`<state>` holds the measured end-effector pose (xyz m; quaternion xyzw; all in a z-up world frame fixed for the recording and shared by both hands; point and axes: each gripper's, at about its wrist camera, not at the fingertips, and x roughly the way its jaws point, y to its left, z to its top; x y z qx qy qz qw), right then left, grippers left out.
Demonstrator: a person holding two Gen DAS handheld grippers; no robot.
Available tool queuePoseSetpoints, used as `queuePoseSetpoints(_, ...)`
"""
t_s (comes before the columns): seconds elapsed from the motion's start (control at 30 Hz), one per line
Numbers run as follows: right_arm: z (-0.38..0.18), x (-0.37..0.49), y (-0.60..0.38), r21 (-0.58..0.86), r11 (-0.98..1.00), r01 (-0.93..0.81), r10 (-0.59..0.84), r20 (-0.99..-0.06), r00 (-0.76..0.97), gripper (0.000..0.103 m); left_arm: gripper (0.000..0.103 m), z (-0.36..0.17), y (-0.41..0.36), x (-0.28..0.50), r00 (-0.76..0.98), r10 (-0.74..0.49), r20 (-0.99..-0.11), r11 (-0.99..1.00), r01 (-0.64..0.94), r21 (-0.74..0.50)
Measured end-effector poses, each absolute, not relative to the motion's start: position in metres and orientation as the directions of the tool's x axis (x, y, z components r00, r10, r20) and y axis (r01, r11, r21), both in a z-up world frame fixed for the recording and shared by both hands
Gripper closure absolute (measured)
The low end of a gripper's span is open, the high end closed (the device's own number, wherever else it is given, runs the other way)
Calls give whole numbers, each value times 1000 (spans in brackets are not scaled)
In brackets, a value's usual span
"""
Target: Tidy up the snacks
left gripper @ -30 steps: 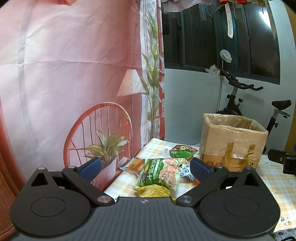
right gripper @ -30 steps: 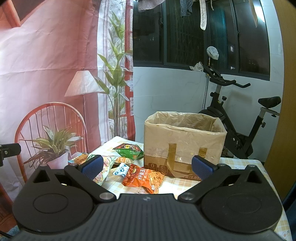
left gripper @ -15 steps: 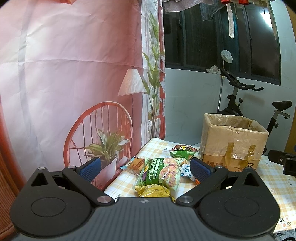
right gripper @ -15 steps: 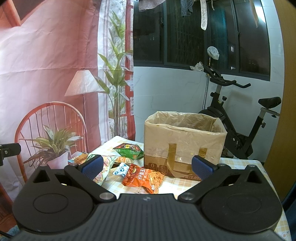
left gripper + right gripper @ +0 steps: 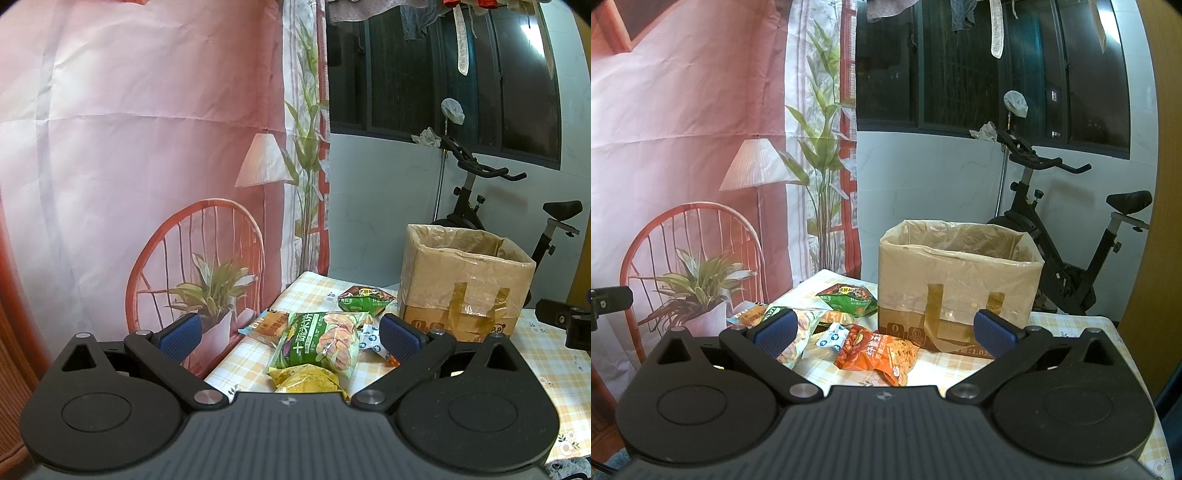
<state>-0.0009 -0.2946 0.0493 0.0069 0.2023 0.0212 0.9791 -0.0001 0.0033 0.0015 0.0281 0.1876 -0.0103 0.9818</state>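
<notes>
We see the left gripper (image 5: 290,334): matte black, ribbed body, two angled arms with silver screws, round discs, ridged blue pads (image 5: 180,336). The right gripper (image 5: 882,332) looks identical, blue pads (image 5: 991,332) too.

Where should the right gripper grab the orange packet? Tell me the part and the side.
Grip the orange packet by its crimped end nearest the right gripper, coming from above and in front. It lies flat on the table, puffed in the middle; the flat seam is probably the easiest part to pinch.
</notes>
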Motion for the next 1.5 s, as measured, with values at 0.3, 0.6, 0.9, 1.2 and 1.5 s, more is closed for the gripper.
queuePoseSetpoints(0.3, 49, -1, -295, 23, 999, -38, 44, -397, 917, 0, 0, 1, 3, 0, 928, -9, -372, 998, 30, 50)
queuePoseSetpoints(0.6, 48, -1, -294, 26, 999, -38, 45, -401, 915, 0, 0, -1, 4, 3, 926, -8, -379, 998, 30, 50)
queuePoseSetpoints(0.9, 42, 10, -297, 41, 997, -71, 82, -410, 908, 0, 0, 4, 12, 27, 932, 21, -361, 996, 10, 83)
queuePoseSetpoints(1.2, 47, 66, -312, 68, 995, -76, 94, -330, 939, 0, 1, -9, 29, 94, 919, 47, -392, 996, -13, 90)
queuePoseSetpoints(1.5, 9, 143, -306, 121, 990, -79, 121, -391, 912, 0, 2, -77, 39, 162, 842, -1, -540, 997, 42, 63)
